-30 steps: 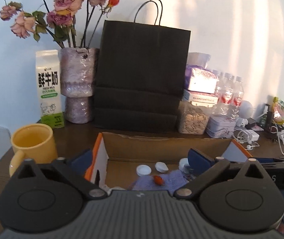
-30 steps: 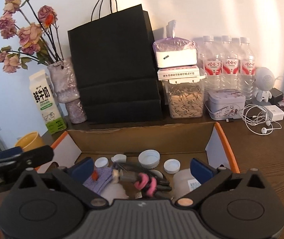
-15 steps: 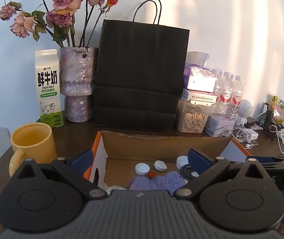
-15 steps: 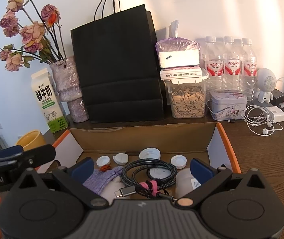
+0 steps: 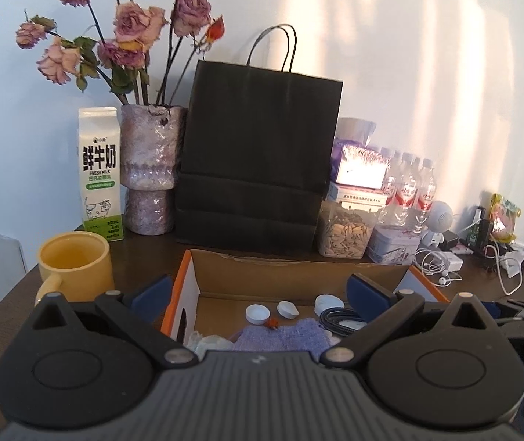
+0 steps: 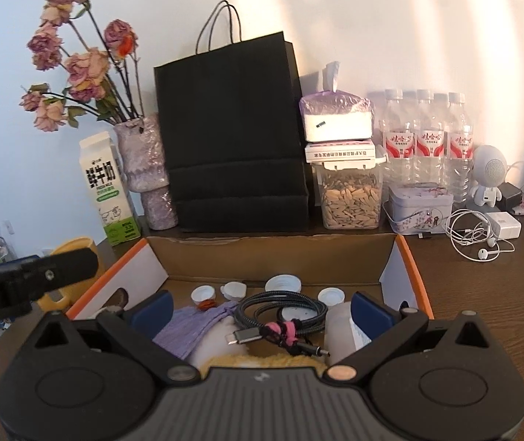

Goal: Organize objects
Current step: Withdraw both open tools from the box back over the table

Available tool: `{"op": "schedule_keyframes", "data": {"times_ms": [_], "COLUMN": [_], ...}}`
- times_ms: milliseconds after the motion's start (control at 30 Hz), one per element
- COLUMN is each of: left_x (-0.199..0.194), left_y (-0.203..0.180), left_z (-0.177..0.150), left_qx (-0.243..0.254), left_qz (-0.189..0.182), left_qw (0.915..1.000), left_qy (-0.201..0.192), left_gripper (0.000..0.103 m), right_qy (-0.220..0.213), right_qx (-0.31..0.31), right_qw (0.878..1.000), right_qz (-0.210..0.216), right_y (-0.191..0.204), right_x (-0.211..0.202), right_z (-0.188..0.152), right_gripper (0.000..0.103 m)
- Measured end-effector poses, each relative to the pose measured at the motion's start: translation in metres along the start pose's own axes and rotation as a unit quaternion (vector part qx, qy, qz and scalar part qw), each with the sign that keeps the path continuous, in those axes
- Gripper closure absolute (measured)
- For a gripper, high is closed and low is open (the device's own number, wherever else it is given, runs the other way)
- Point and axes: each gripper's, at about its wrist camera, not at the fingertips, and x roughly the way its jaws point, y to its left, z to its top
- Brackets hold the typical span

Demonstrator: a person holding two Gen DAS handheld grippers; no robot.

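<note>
An open cardboard box [image 6: 273, 253] with orange-edged flaps sits on the dark wooden table. In it lie a coiled black cable [image 6: 280, 307] with a pink tie, a purple cloth [image 6: 192, 329], several white bottle caps [image 6: 284, 284] and a white bottle [image 6: 339, 329]. The box [image 5: 298, 272], cloth [image 5: 284, 336] and caps [image 5: 256, 312] also show in the left wrist view. My right gripper [image 6: 260, 310] is open and empty, held above the box's near side. My left gripper [image 5: 258, 294] is open and empty over the box's left part.
A yellow mug [image 5: 74, 264] stands left of the box. Behind it are a milk carton [image 5: 100, 172], a vase of dried roses [image 5: 150, 169], a black paper bag [image 5: 258, 161], a seed jar [image 6: 350, 194], water bottles [image 6: 427, 139], a tin [image 6: 419, 207] and earphones [image 6: 478, 235].
The right gripper has drawn back and up, and the coiled cable now lies free in the box. The left gripper has also pulled back and tilted up a little.
</note>
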Motion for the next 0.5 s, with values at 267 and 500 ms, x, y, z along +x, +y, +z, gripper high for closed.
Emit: {"op": "schedule_keyframes", "data": {"times_ms": [267, 500], "left_x": [-0.041, -0.069], "left_y": [0.009, 0.023], "left_z": [-0.013, -0.03], "left_qx": [0.003, 0.011], "left_qz": [0.002, 0.01], "left_qw": [1.0, 0.9997], "left_qy": [-0.001, 0.017], "left_gripper": [0.0, 0.0], "right_qy": [-0.007, 0.022], "right_qx": [-0.023, -0.05], "right_qw": [1.0, 0.998], "right_qz": [0.018, 0.033], "right_y": [0.016, 0.029], "right_x": [-0.036, -0.058], "right_z": [-0.022, -0.051], "right_gripper": [0.0, 0.0]}}
